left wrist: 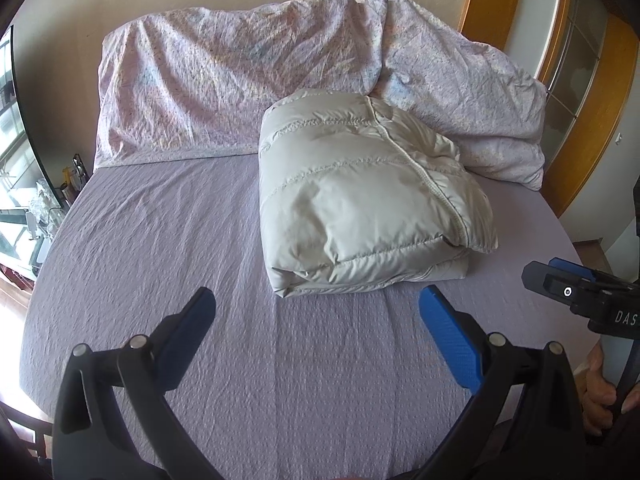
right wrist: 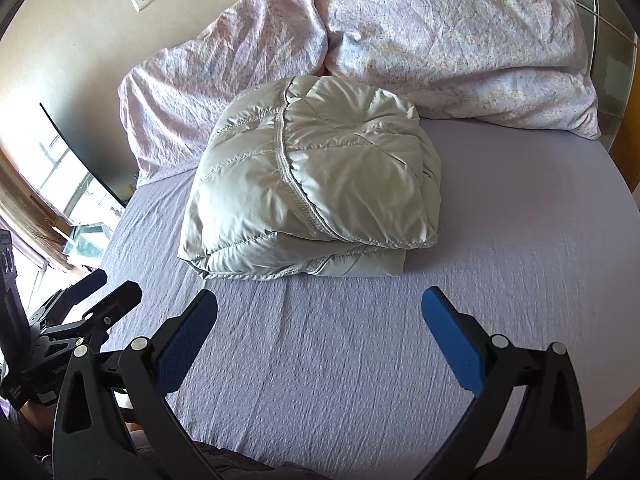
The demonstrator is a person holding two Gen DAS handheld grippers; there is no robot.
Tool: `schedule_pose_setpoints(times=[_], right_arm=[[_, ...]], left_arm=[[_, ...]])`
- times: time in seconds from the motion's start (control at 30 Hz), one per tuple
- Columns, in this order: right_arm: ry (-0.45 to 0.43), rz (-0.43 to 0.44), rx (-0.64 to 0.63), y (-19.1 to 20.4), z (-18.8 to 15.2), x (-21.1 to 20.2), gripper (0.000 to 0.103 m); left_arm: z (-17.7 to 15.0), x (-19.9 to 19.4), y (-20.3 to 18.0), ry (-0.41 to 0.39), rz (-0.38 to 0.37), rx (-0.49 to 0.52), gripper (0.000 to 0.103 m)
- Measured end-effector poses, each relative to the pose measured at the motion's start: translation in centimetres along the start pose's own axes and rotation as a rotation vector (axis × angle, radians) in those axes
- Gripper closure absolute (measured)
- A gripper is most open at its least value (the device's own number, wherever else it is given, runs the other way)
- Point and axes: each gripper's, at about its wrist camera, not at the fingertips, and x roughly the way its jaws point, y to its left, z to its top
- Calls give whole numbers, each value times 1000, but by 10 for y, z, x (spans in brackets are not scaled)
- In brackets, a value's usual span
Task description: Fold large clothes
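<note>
A cream quilted puffer jacket (left wrist: 360, 200) lies folded into a thick square bundle on the lilac bed sheet (left wrist: 160, 240), just ahead of both grippers. It also shows in the right wrist view (right wrist: 312, 184). My left gripper (left wrist: 318, 300) is open and empty, held a little short of the bundle's near edge. My right gripper (right wrist: 320, 300) is open and empty, also just short of the bundle. The right gripper's body shows at the right edge of the left wrist view (left wrist: 580, 296). The left gripper's body shows at the left of the right wrist view (right wrist: 80, 312).
Two floral pillows (left wrist: 224, 80) (left wrist: 460, 92) lean against the wall behind the bundle. A wooden-framed glass door (left wrist: 580, 60) stands at the right. A window and clutter (left wrist: 24, 184) are at the left. The bed's edge (right wrist: 616, 404) runs along the near right.
</note>
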Motion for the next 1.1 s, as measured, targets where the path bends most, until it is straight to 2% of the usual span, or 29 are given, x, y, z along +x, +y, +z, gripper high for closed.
schedule_pose_setpoints(times=[1.1], right_arm=[[-33, 10, -8, 3, -1, -8, 1]], left_arm=[[0, -1, -4, -11, -26, 1, 2]])
